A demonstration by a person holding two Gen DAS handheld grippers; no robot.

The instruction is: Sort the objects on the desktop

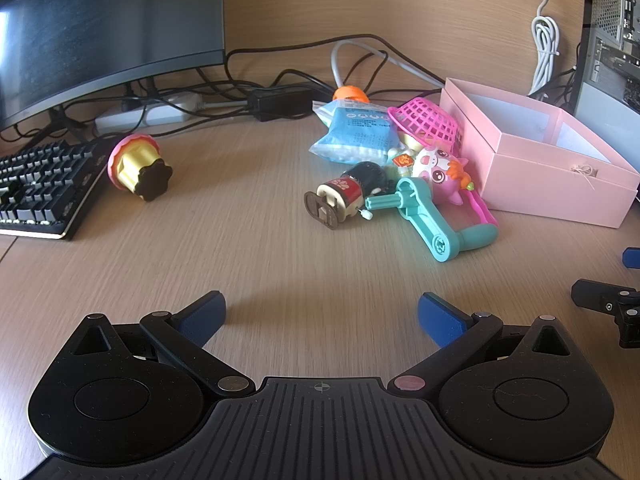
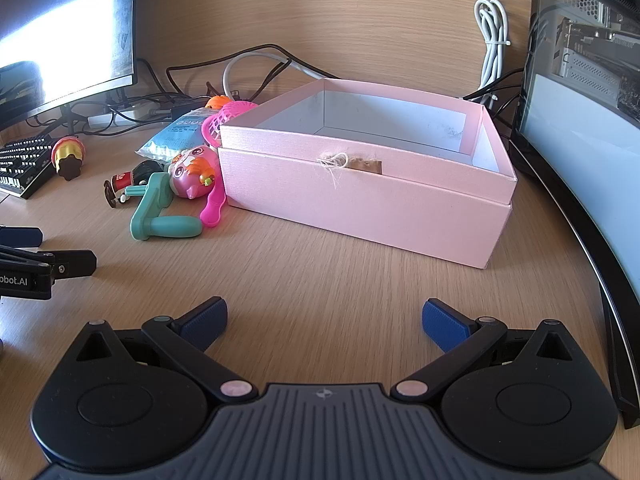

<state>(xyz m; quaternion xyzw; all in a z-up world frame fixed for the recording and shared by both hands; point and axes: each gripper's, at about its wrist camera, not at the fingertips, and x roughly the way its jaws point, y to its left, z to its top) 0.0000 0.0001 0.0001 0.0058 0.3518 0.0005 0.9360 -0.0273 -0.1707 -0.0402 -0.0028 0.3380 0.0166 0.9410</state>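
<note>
**Two tongs spread wide, toys heaped by the pink box**

Both tongs hang over bare desk [image 1: 200,240] with nothing between their blue pads. The left gripper [image 1: 322,316] is spread to its full width; the toy heap lies ahead of it and to its right, well apart. The right gripper [image 2: 325,318] is spread just as wide, facing the open pink box [image 2: 360,196], which sits ahead of it, empty inside.

The heap rests against the box's left side: a teal crank [image 1: 432,216], a wind-up doll [image 1: 344,196], a pink pig toy [image 1: 438,172], a pink basket [image 1: 426,122] tipped over, and a blue packet [image 1: 356,132]. A toy cupcake [image 1: 138,166] lies on its side apart from them, beside the keyboard [image 1: 36,188].
</note>
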